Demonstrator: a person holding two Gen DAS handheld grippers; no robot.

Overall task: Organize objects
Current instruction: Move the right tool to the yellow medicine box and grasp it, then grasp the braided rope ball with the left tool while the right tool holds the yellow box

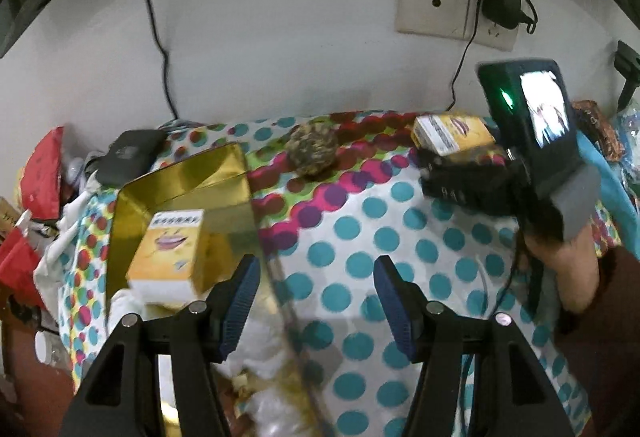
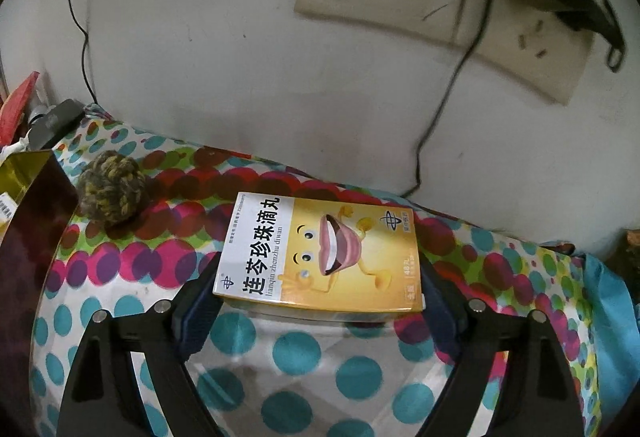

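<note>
Lying flat on the dotted cloth [image 2: 280,357], the yellow medicine box [image 2: 320,257] sits between the right gripper [image 2: 320,301] fingers, which flank its sides; whether they press it I cannot tell. The left gripper [image 1: 316,301] hangs open, empty, beside the gold box [image 1: 188,181].

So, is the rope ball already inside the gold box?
No, the rope ball lies on the dotted cloth beside the gold box, which holds only a yellow carton.
</note>
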